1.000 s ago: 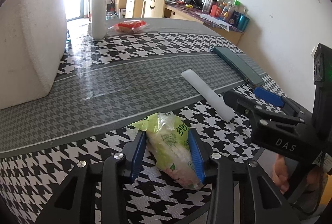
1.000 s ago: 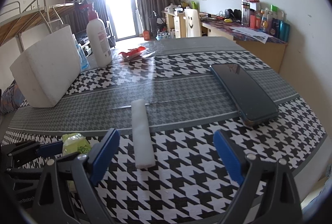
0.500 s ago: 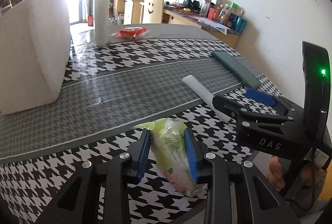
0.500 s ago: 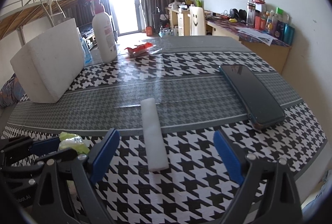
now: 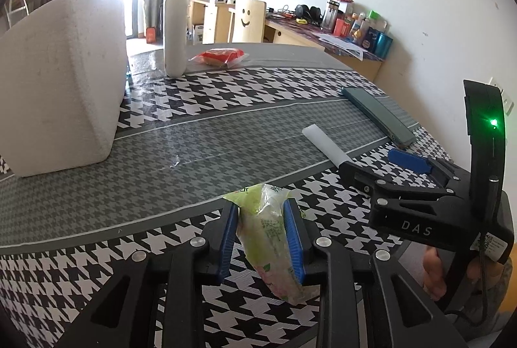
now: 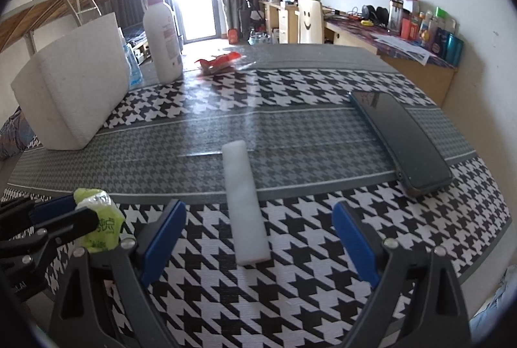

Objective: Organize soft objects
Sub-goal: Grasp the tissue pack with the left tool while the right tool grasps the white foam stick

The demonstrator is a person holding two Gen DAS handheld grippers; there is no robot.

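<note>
My left gripper (image 5: 261, 212) is shut on a green tissue pack (image 5: 269, 238) and holds it just above the houndstooth table (image 5: 194, 148); the pack also shows in the right wrist view (image 6: 97, 219). My right gripper (image 6: 258, 215) is open, its blue pads on either side of a white foam stick (image 6: 244, 193) lying on the table. The stick also shows in the left wrist view (image 5: 326, 146), with the right gripper (image 5: 381, 167) over its near end. A large white foam block (image 5: 61, 83) stands at the left.
A white pump bottle (image 5: 175, 22) and a red snack packet (image 5: 219, 56) stand at the far side. A dark phone (image 6: 399, 138) lies at the right. The table's near edge is just under both grippers.
My left gripper has closed tighter on the tissue pack and lifted it a little. My right gripper has moved forward around the foam stick, still open.
</note>
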